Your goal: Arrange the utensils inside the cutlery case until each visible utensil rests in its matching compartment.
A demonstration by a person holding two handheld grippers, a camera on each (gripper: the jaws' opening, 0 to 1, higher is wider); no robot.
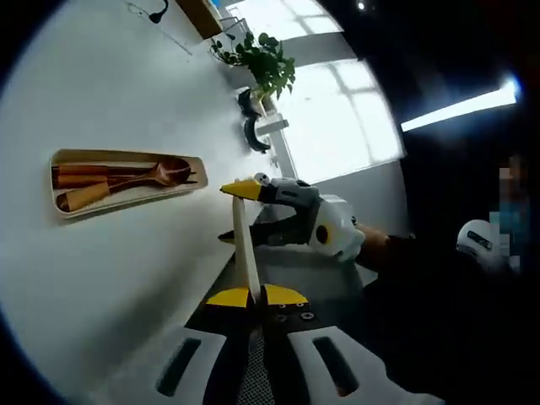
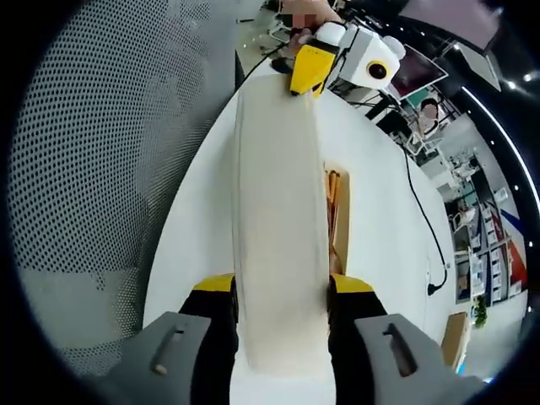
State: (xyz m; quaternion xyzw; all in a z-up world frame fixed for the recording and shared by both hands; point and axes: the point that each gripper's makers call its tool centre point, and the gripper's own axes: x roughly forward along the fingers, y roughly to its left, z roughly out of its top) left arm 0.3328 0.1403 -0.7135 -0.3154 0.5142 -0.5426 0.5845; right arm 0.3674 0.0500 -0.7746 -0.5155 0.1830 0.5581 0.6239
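1. Left gripper view: the left gripper (image 1: 251,297), rising from 6 o'clock with yellow-tipped fingers (image 1: 228,298), is closed on the near end of a pale flat lid (image 1: 245,249), seen edge-on.
2. Left gripper view: the right gripper (image 1: 234,213) enters from 3 o'clock, a hand behind it; its yellow fingers pinch the far end of the same lid, so the lid spans the two grippers, raised off the white desk (image 1: 110,278).
3. Left gripper view: at 9 o'clock the cutlery case (image 1: 126,181) lies open on the desk, well apart from the lid. Wooden utensils (image 1: 126,179) lie lengthwise inside; which compartment each one occupies cannot be told.
4. Left gripper view: at 12 o'clock, a potted plant (image 1: 266,61) by bright windows.
5. Right gripper view: the right gripper (image 2: 280,291) at 6 o'clock clamps the lid (image 2: 278,219) by its long edges, broad face to the camera.
6. Right gripper view: at 12 o'clock the left gripper (image 2: 305,76) grips the lid's far end.
7. Right gripper view: just right of the lid, a strip of the cutlery case (image 2: 339,215) shows on the desk (image 2: 380,219). At 9 o'clock, a perforated panel (image 2: 110,143).
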